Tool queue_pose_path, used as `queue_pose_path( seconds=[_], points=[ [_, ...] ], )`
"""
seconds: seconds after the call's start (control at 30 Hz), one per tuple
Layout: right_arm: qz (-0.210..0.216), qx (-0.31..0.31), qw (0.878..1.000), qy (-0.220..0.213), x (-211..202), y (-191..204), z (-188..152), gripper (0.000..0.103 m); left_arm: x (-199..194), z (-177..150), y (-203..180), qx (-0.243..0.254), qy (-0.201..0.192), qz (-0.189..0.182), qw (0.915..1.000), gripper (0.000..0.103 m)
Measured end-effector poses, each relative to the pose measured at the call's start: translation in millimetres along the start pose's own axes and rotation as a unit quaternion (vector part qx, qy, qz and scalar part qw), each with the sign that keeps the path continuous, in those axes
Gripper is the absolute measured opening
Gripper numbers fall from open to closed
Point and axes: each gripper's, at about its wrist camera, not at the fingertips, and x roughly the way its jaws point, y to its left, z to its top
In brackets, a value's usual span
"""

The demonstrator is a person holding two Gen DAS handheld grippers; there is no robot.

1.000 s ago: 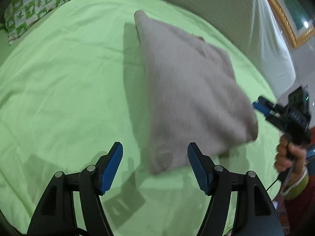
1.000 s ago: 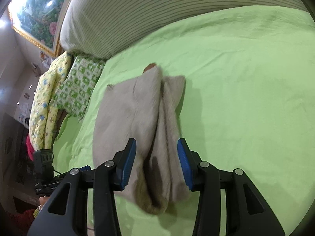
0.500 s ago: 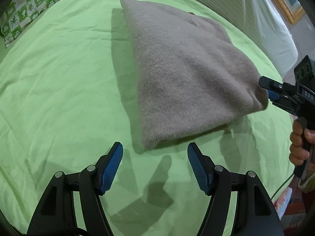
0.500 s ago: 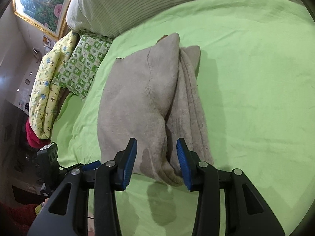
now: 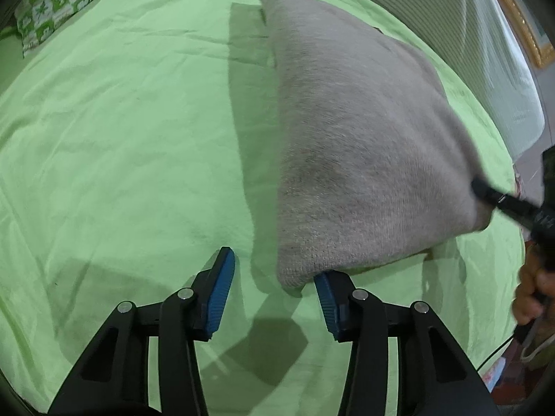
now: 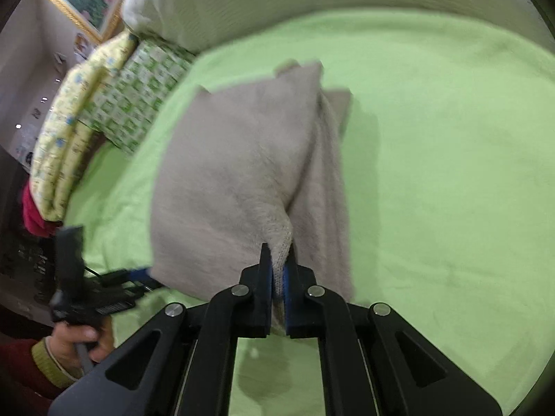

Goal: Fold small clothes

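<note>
I see the right gripper (image 6: 278,270) clamped on a corner of the grey knit garment (image 5: 360,145), lifting that end off the green bedsheet (image 5: 121,145). My left gripper (image 5: 274,287) is spread wide, the garment's near corner hanging over its right pad, not gripped.

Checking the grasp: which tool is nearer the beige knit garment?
Right. The right tool is shut on a corner of the beige knit garment; the left tool is open, with the garment's lower corner just above its gap.
</note>
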Motion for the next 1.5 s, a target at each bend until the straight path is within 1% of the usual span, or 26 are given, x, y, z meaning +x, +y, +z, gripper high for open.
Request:
queue_pose_path(
  seconds=[0.07, 0.13, 0.2, 0.27, 0.33, 0.43, 0.53, 0.6, 0.7, 0.77, 0.9, 0.97, 1.07, 1.17, 1.33, 1.4, 1.5],
  points=[
    [-0.008, 0.010, 1.000, 0.006, 12, -7, -4, 0.006, 1, 1, 0, -0.003, 0.001, 0.000, 1.0000, 0.047],
    [0.008, 0.036, 0.999, 0.002, 15, -13, -6, 0.006, 1, 2, 0, -0.004, 0.002, 0.002, 1.0000, 0.047],
    [0.011, 0.053, 0.999, -0.003, 13, -15, -6, 0.007, 0, 6, -2, -0.008, 0.005, 0.001, 1.0000, 0.047],
    [0.016, 0.055, 0.998, -0.007, 8, -15, -7, 0.009, -6, 2, 5, -0.012, 0.006, -0.002, 0.9999, 0.047],
    [0.015, 0.053, 0.998, -0.011, 1, -13, -9, 0.009, -8, 2, 6, -0.014, 0.007, -0.004, 0.9999, 0.047],
    [0.009, 0.058, 0.998, -0.019, -7, -11, -12, 0.010, -18, -8, 8, -0.010, 0.002, 0.001, 0.9999, 0.048],
    [-0.004, 0.053, 0.998, -0.035, -17, -7, -18, 0.010, -27, -9, 6, -0.005, -0.006, 0.012, 0.9999, 0.054],
    [-0.018, 0.042, 0.998, -0.042, -21, -1, -23, 0.010, -33, -11, 4, 0.000, -0.014, 0.015, 0.9998, 0.062],
    [-0.036, 0.026, 0.998, -0.048, -24, 8, -30, 0.012, -42, -18, -5, 0.011, -0.025, 0.022, 0.9994, 0.064],
    [-0.038, 0.023, 0.998, -0.050, -25, 12, -34, 0.013, -47, -20, -10, 0.019, -0.029, 0.026, 0.9991, 0.067],
    [-0.036, 0.029, 0.997, -0.062, -29, 17, -39, 0.023, -58, -19, -22, 0.034, -0.042, 0.033, 0.9980, 0.070],
    [-0.038, 0.030, 0.997, -0.067, -31, 19, -40, 0.024, -63, -19, -24, 0.041, -0.048, 0.036, 0.9974, 0.070],
    [-0.039, 0.030, 0.996, -0.072, -34, 23, -41, 0.024, -69, -19, -30, 0.051, -0.056, 0.040, 0.9963, 0.071],
    [-0.042, 0.025, 0.996, -0.078, -37, 28, -41, 0.024, -76, -15, -31, 0.061, -0.067, 0.050, 0.9946, 0.075],
    [-0.048, 0.006, 0.995, -0.084, -39, 39, -40, 0.024, -83, -13, -35, 0.071, -0.082, 0.052, 0.9927, 0.076],
    [-0.043, 0.002, 0.995, -0.088, -39, 42, -33, 0.025, -84, -10, -36, 0.070, -0.085, 0.049, 0.9927, 0.077],
    [-0.040, 0.005, 0.995, -0.096, -35, 39, -13, 0.031, -82, -5, -39, 0.067, -0.084, 0.044, 0.9932, 0.078]
  ],
)
